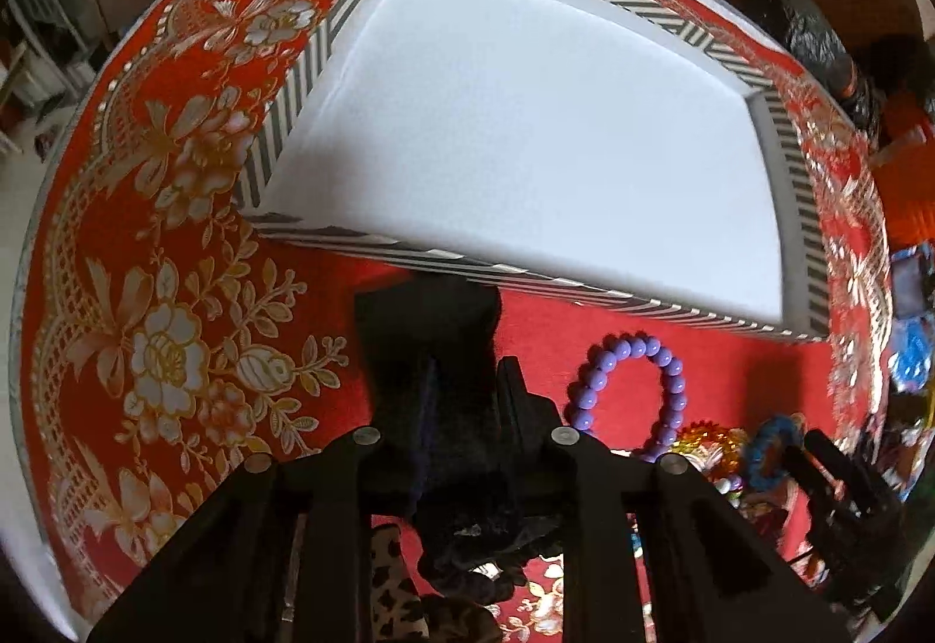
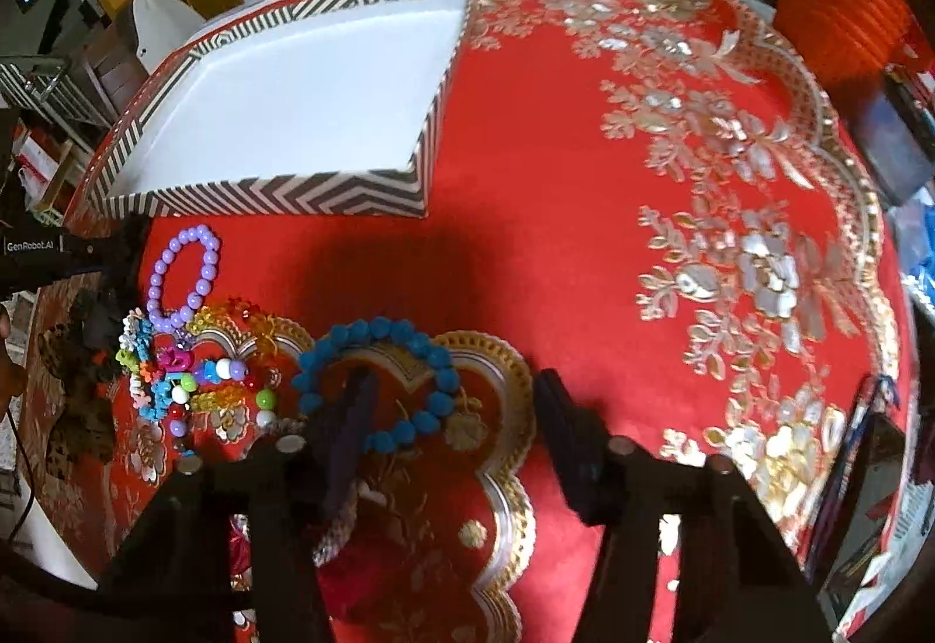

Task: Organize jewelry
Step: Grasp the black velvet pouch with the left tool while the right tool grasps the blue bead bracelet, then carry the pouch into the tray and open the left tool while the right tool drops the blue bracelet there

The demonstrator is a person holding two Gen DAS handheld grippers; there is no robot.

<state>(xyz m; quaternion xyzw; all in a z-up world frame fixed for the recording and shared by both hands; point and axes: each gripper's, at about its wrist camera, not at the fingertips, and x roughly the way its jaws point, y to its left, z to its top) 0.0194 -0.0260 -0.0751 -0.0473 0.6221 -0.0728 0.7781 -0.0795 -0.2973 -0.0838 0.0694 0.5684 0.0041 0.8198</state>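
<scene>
Right wrist alone shows the right claw (image 2: 450,397) spread around the blue bracelet (image 2: 380,374).

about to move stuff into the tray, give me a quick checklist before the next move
1. Left gripper shut on the black scrunchie: ok.
2. Striped tray has free space inside: ok.
3. Right gripper open: ok.
4. Blue bead bracelet between the right fingers: not ok; one finger sits inside the loop.
5. Purple bead bracelet apart from the multicoloured pile: cannot tell.
</scene>
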